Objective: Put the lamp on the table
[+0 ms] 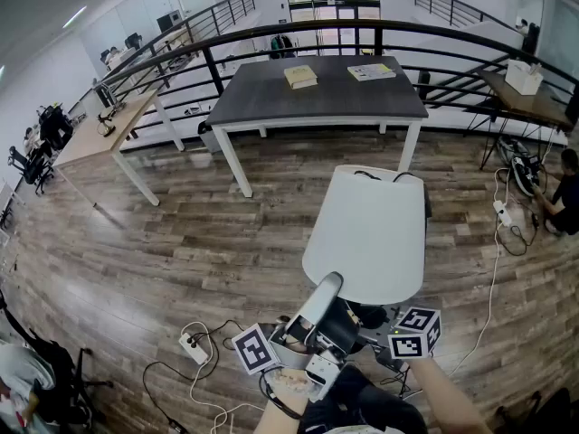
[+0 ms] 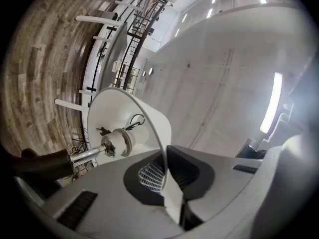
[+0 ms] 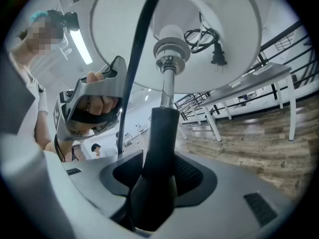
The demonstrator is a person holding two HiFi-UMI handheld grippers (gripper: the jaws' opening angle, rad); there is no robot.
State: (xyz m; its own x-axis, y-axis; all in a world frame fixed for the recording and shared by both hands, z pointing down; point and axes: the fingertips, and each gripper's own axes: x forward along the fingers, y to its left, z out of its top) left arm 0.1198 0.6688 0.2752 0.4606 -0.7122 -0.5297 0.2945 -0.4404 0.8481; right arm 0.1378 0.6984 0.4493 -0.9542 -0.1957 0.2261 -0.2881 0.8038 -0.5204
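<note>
A white lamp shade (image 1: 371,229) hangs over the wood floor, short of the dark table (image 1: 317,98). My left gripper (image 1: 324,298) is shut on the shade's thin rim (image 2: 164,176), which is pinched between its pads; the left gripper view looks into the shade (image 2: 124,118) at the socket (image 2: 119,141). My right gripper (image 3: 154,195) is shut on the lamp's black stem (image 3: 160,143), just below the chrome tube and bulb (image 3: 172,31). A coiled cord and plug (image 3: 212,54) lie inside the shade. In the head view the right gripper (image 1: 371,319) is mostly hidden under the shade.
Two books (image 1: 300,77) (image 1: 371,71) lie on the dark table, in front of a black railing (image 1: 362,30). A wooden desk (image 1: 99,129) stands at the left, another (image 1: 525,98) at the right. A power strip (image 1: 193,348) and cables lie on the floor. A person (image 1: 565,193) sits at the right.
</note>
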